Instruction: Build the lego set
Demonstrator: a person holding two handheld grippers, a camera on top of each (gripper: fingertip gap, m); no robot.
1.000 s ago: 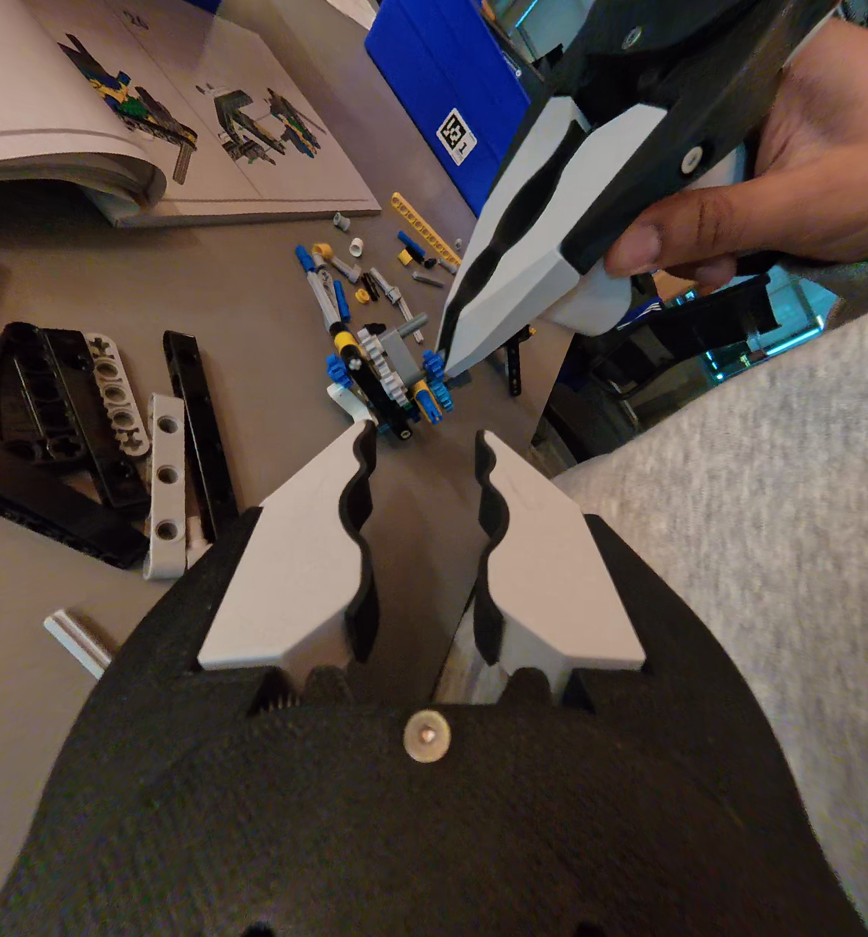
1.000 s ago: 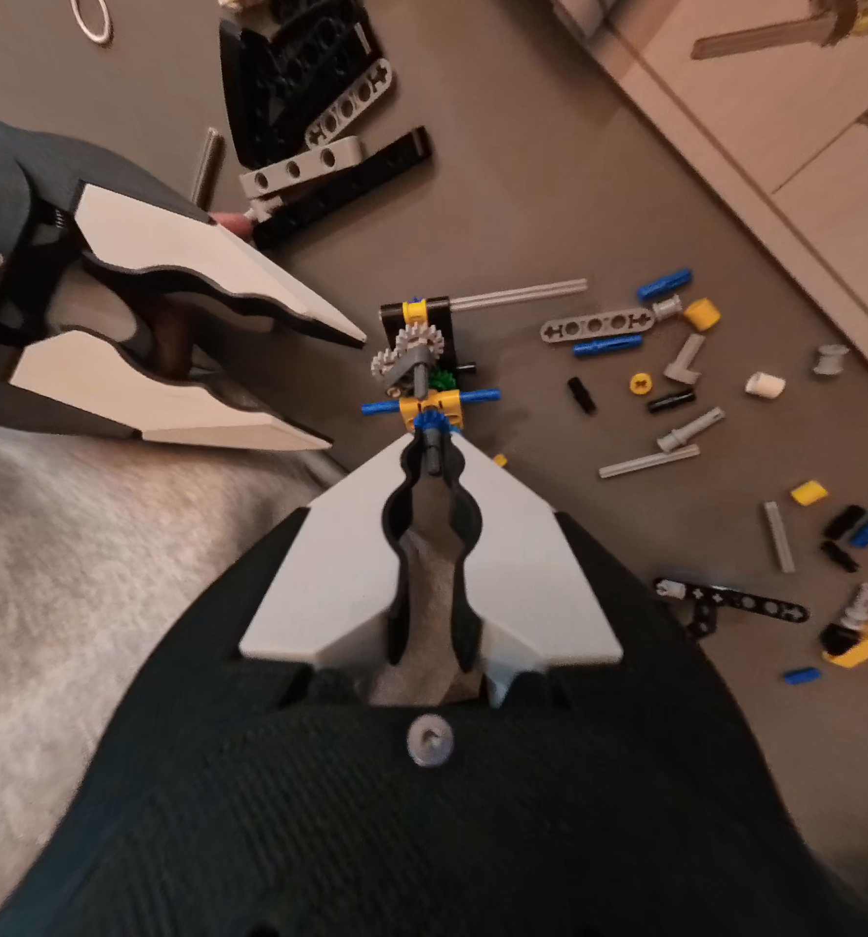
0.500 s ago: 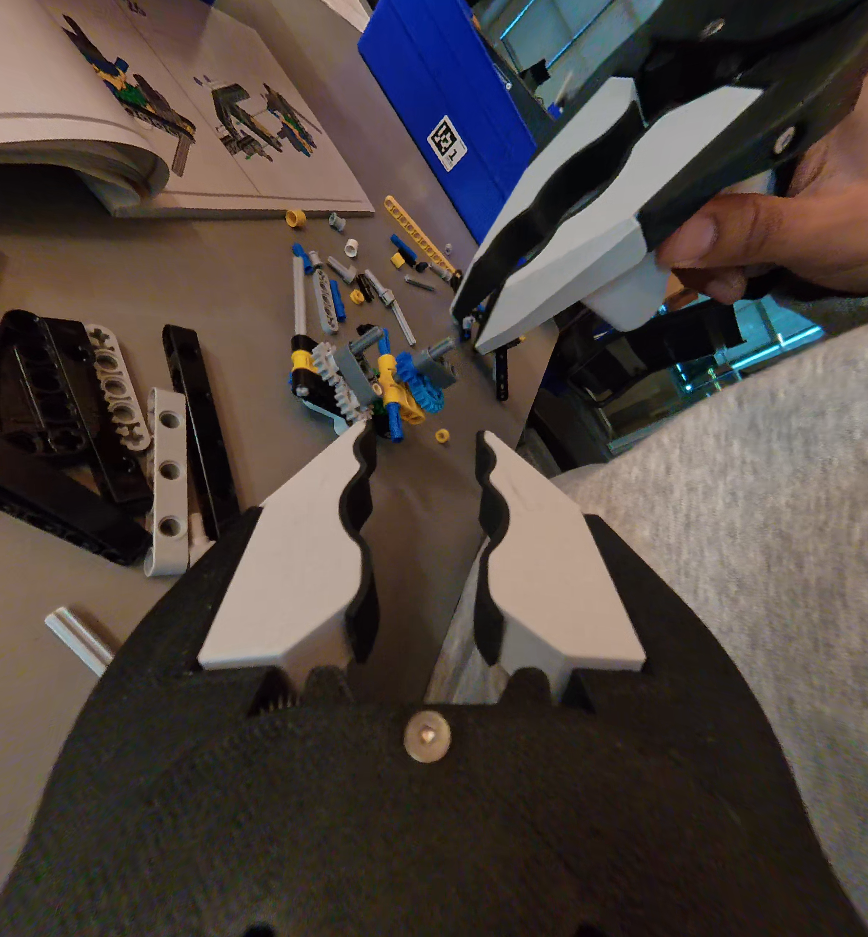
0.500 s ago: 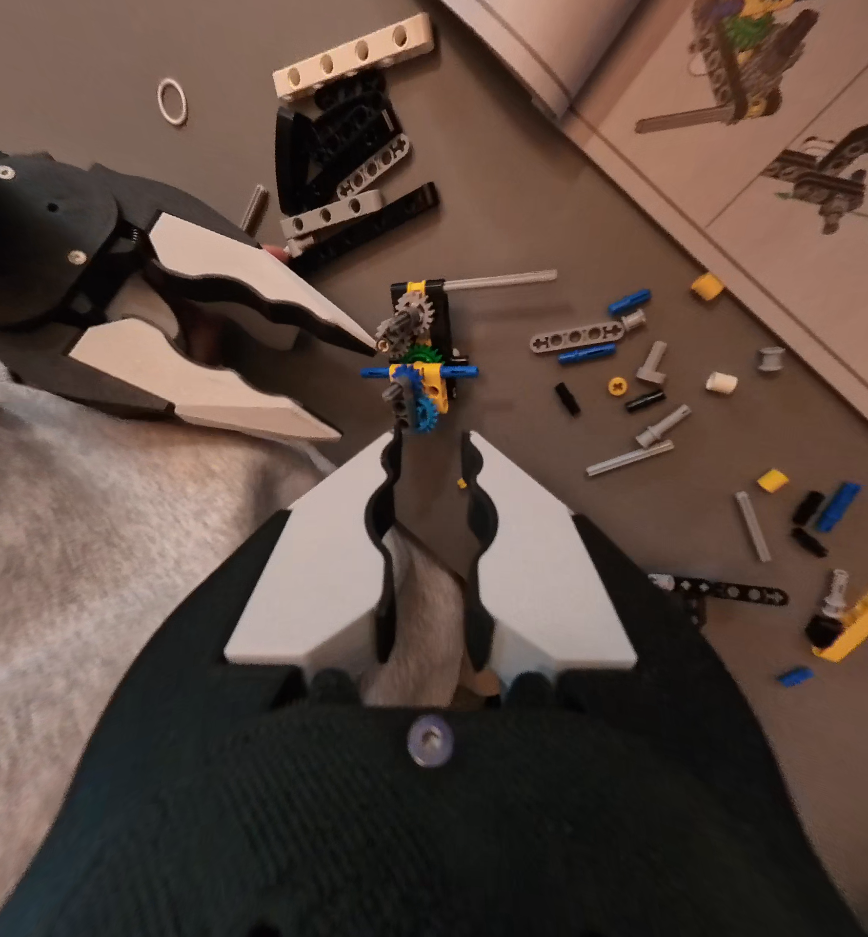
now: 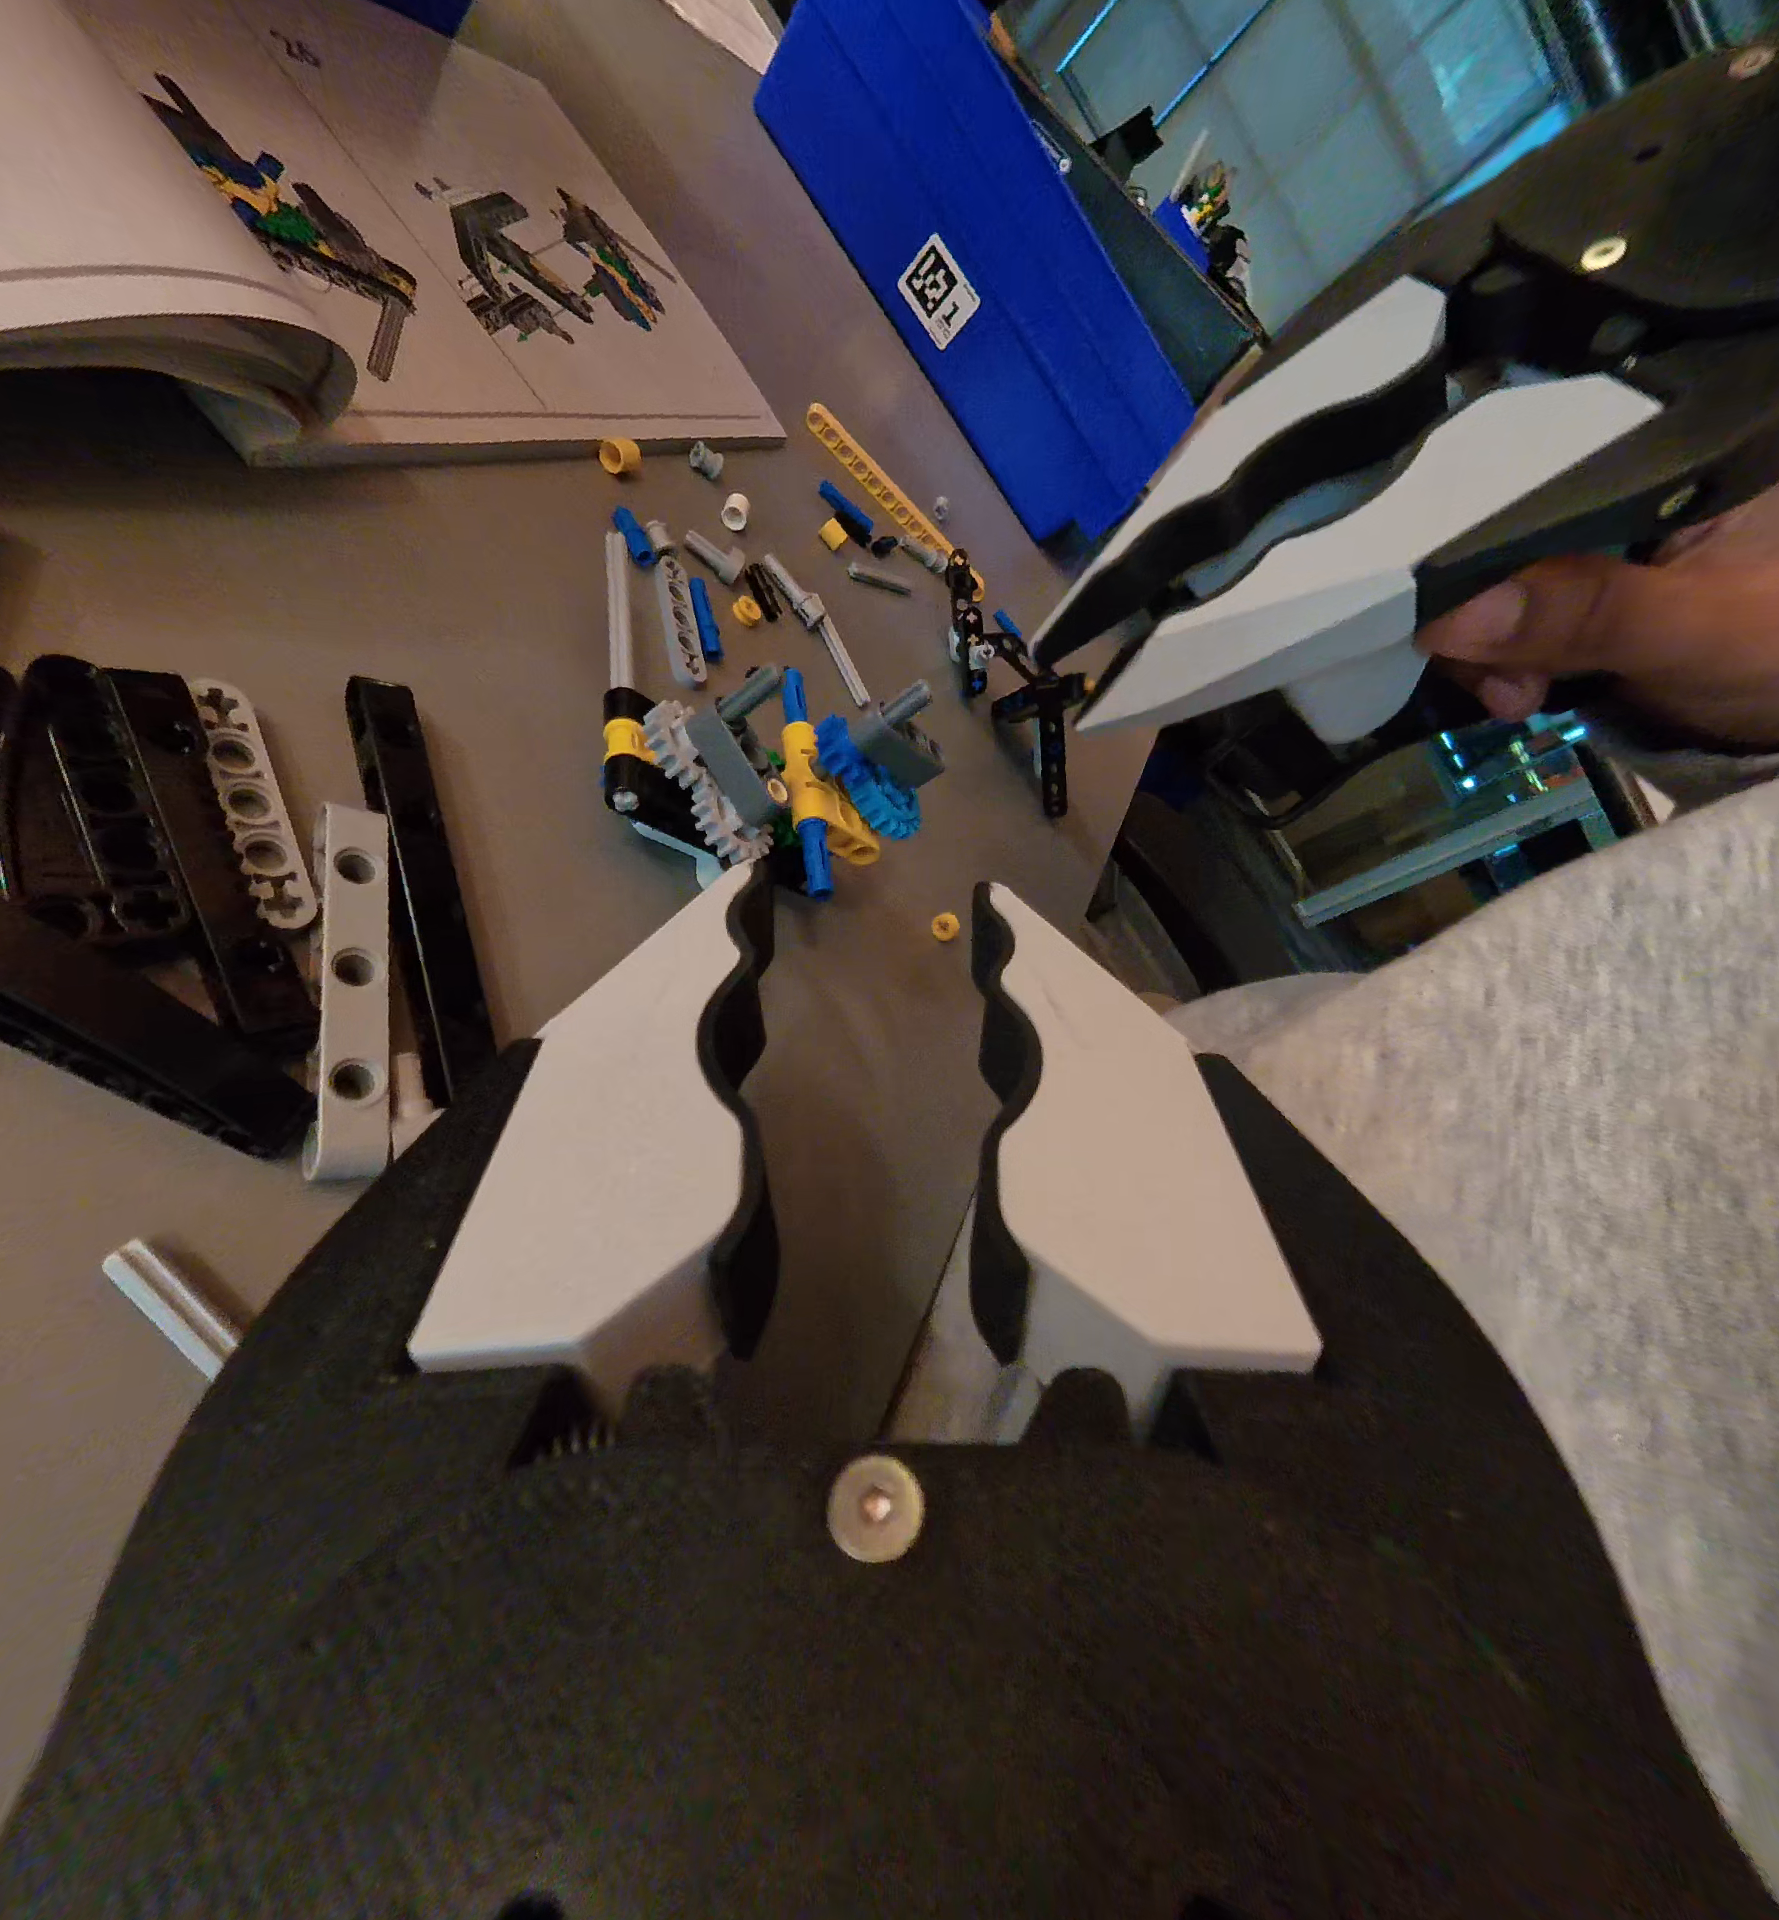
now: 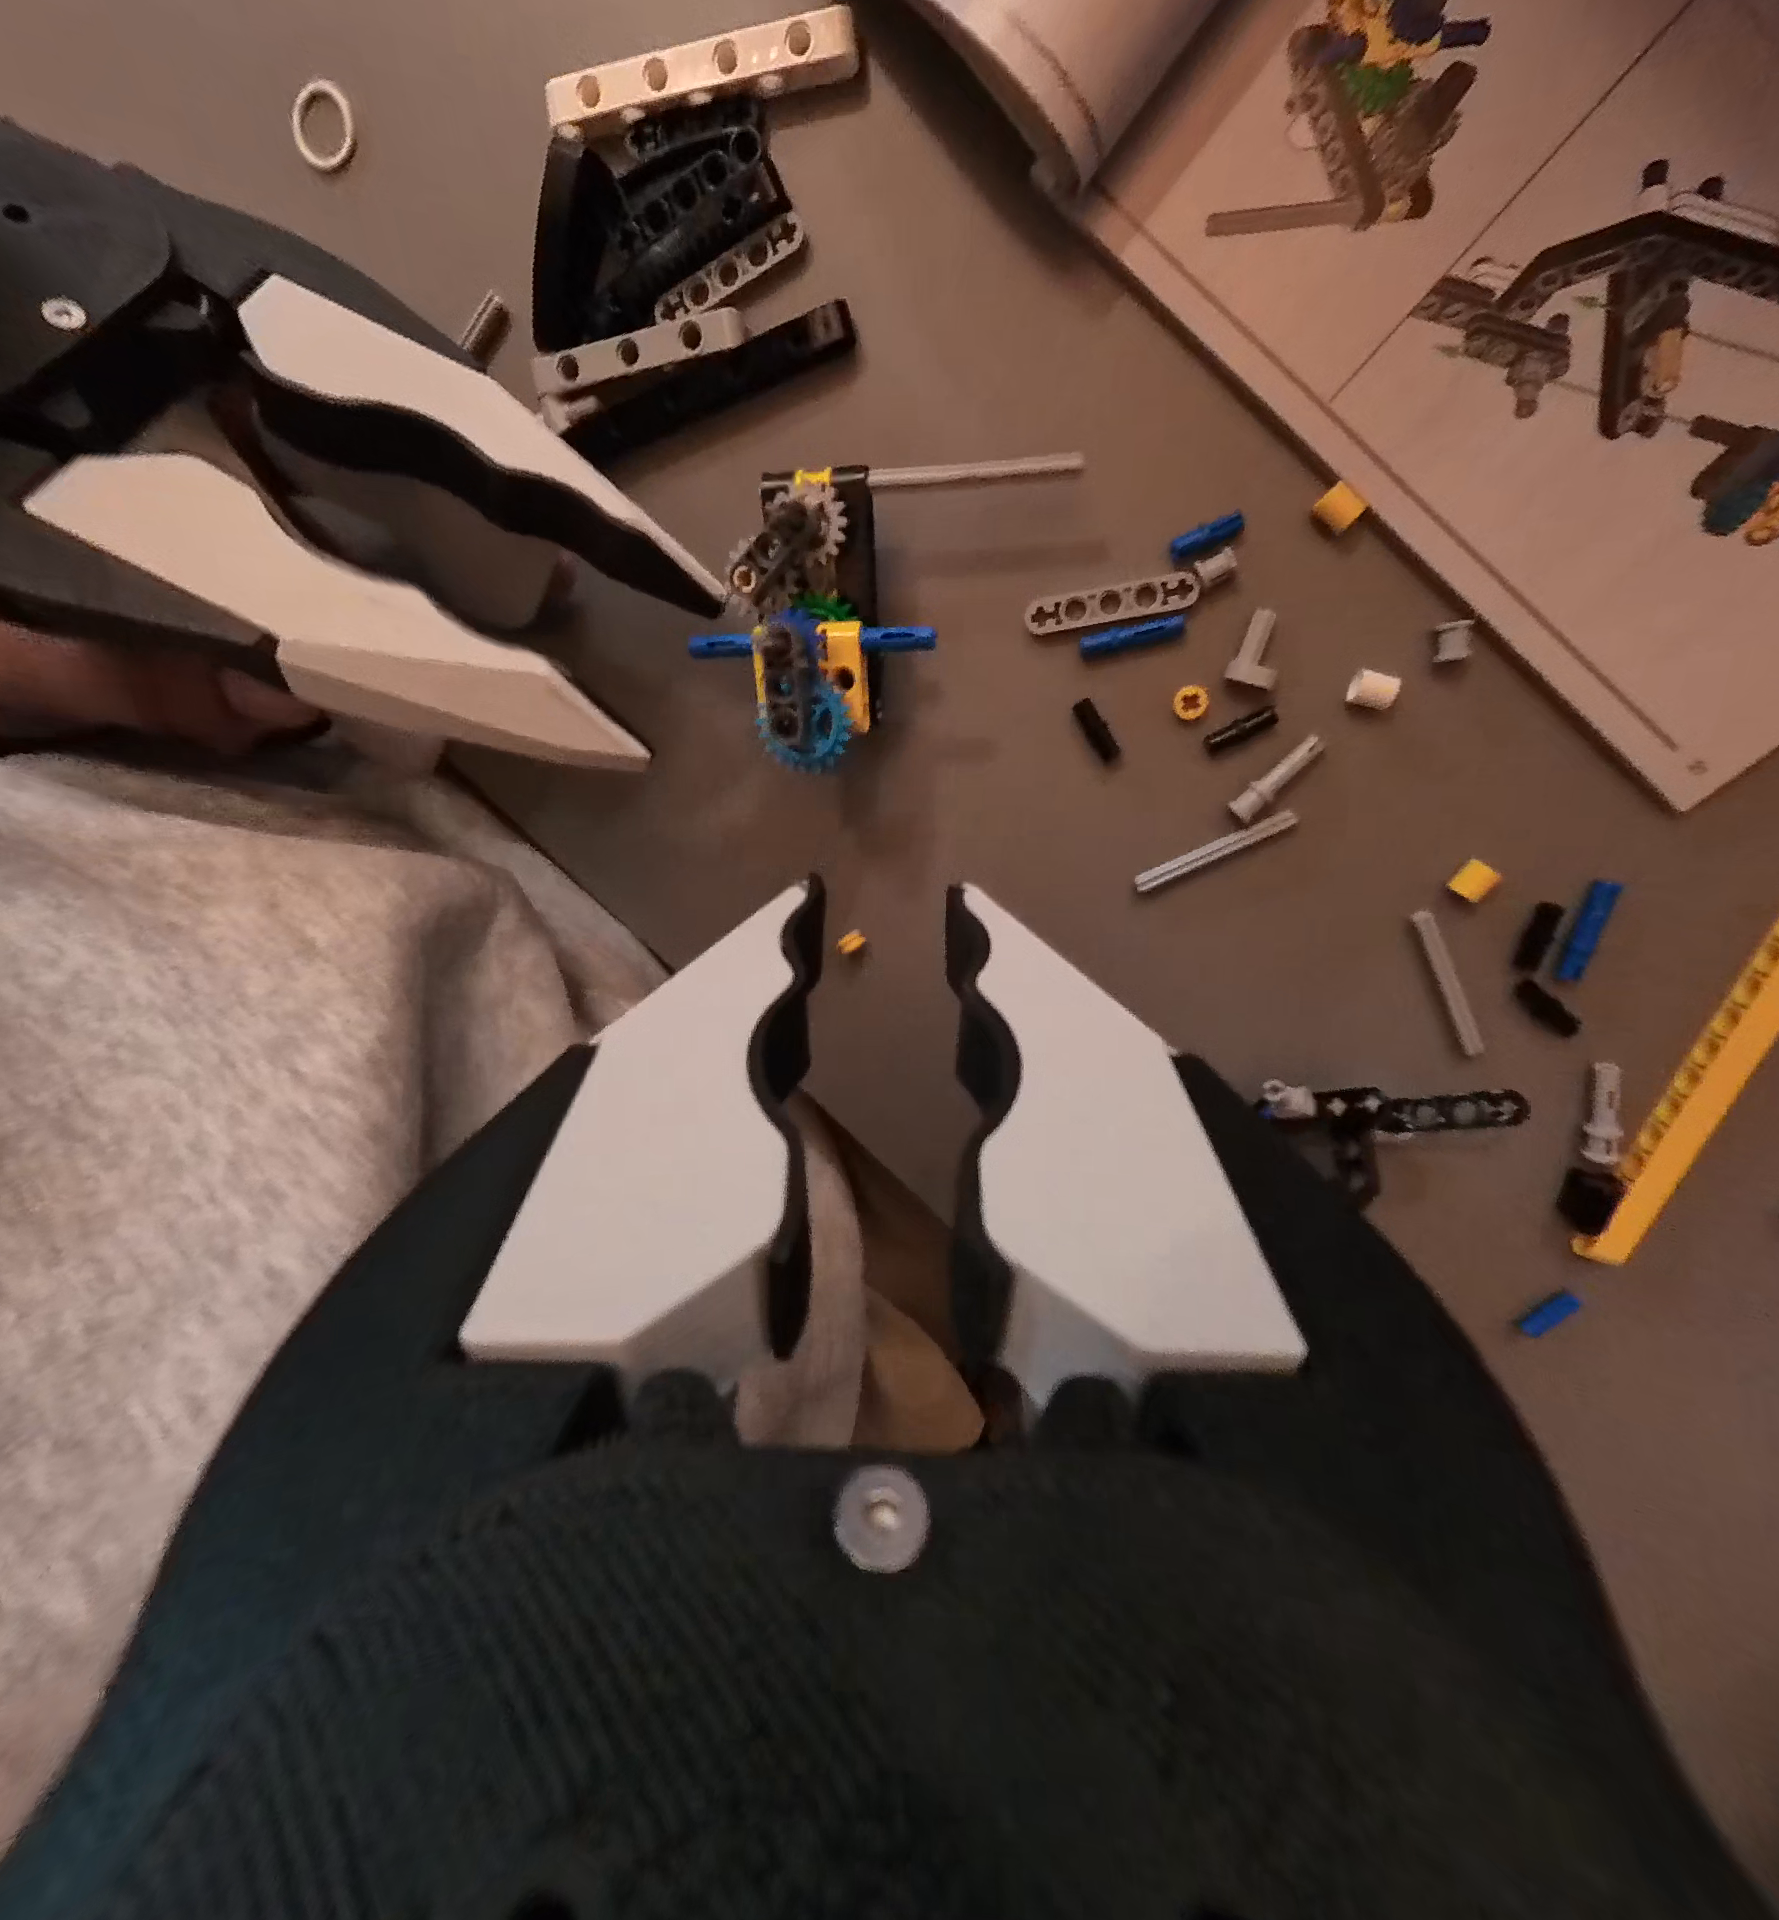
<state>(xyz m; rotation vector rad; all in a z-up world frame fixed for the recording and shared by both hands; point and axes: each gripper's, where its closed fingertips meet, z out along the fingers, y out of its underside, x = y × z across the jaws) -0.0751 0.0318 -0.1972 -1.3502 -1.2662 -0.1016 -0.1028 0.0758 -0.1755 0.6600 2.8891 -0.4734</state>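
Observation:
A small lego assembly [image 5: 760, 769] of grey and blue gears, yellow connectors, blue axles and a black beam lies on the grey table [image 5: 449, 582]. My left gripper [image 5: 869, 894] is open and empty, with its left fingertip just short of the assembly. In the right wrist view the assembly [image 6: 807, 613] lies ahead of my right gripper [image 6: 883, 894], which is open, empty and apart from it. There the left gripper [image 6: 677, 675] comes in from the left, one tip beside the grey gear. A tiny yellow bush [image 6: 851, 942] lies between my right fingertips.
An open instruction booklet [image 5: 345, 260] lies at the back, with a blue box [image 5: 968, 291] beside it. Black and white beams [image 5: 241, 862] lie on the left. Several small loose parts [image 6: 1228, 675] and a long yellow beam [image 6: 1716, 1060] lie on the right. A grey sleeve [image 5: 1539, 1143] covers the table's near edge. To reach the long yellow beam [image 6: 1716, 1060] in a straight line is about 20 cm for my right fingers, about 25 cm for my left.
My right gripper was shut on the assembly's blue-gear end; it opened, let go and pulled back. The assembly now lies on the table. The left gripper stayed open.

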